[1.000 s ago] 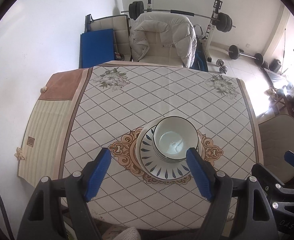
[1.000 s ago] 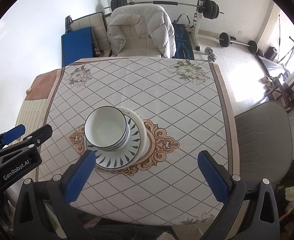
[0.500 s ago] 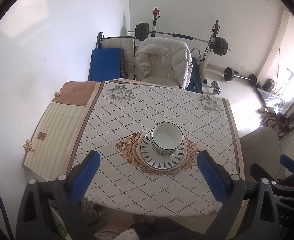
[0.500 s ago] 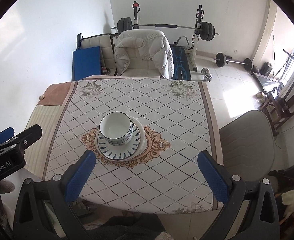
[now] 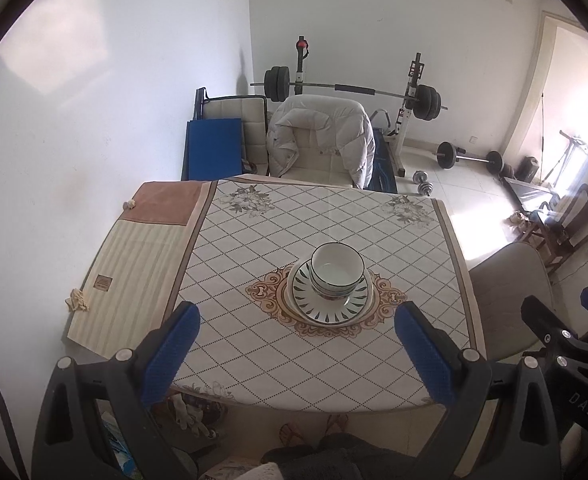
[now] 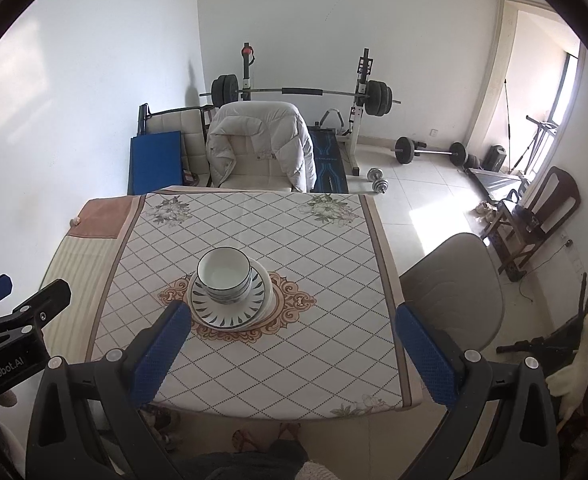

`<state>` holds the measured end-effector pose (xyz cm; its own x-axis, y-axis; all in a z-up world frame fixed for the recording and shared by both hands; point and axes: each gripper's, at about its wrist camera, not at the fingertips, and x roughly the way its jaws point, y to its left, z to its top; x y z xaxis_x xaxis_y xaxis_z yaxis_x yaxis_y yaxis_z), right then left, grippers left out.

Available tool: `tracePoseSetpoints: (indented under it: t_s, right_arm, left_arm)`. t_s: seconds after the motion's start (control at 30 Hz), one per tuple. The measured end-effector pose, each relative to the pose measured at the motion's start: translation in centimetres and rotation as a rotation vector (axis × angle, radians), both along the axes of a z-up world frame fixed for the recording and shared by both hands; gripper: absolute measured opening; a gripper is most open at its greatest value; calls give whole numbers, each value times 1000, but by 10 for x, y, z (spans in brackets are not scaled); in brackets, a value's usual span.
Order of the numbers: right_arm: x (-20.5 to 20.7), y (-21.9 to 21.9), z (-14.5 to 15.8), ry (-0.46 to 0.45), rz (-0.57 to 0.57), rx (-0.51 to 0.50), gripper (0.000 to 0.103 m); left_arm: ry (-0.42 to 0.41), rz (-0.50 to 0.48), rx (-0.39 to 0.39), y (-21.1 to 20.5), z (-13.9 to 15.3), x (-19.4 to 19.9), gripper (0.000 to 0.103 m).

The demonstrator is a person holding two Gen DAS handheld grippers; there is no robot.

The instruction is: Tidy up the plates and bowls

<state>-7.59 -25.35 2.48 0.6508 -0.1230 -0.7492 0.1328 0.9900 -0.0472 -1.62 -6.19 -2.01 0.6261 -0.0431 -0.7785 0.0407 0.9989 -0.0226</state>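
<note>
White bowls with dark rims [image 5: 337, 271] sit stacked on a stack of white plates with dark leaf marks [image 5: 330, 309] at the middle of the table [image 5: 278, 360]. The bowls [image 6: 224, 274] and plates [image 6: 230, 314] also show in the right wrist view. My left gripper [image 5: 297, 354] is open and empty, held high above the table's near edge, well back from the stack. My right gripper [image 6: 290, 354] is open and empty, also high and back, with the stack ahead to its left.
A chair draped with a white jacket [image 5: 321, 140] stands at the table's far side, a grey chair [image 6: 452, 292] at its right. A striped cloth [image 5: 130, 264] covers the table's left part. A barbell rack [image 6: 300, 94] and dumbbells stand behind on the floor.
Both grippers have pulled up and back from the stack, which now looks smaller. The left gripper's jaws have opened wider. The bowls and plates have not moved.
</note>
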Motion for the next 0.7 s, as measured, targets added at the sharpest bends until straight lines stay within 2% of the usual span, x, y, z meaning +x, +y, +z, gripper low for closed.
tracePoseSetpoints:
  t_s: [0.37,0.7]
  right_arm:
    - [-39,13,26,-44,-23,-34,103]
    - [-38,8,21,-28,-31,-16,103]
  left_arm:
    - [-16,-28,13,3,11,-26,100]
    - [-24,-31,11,1,11,-30,100]
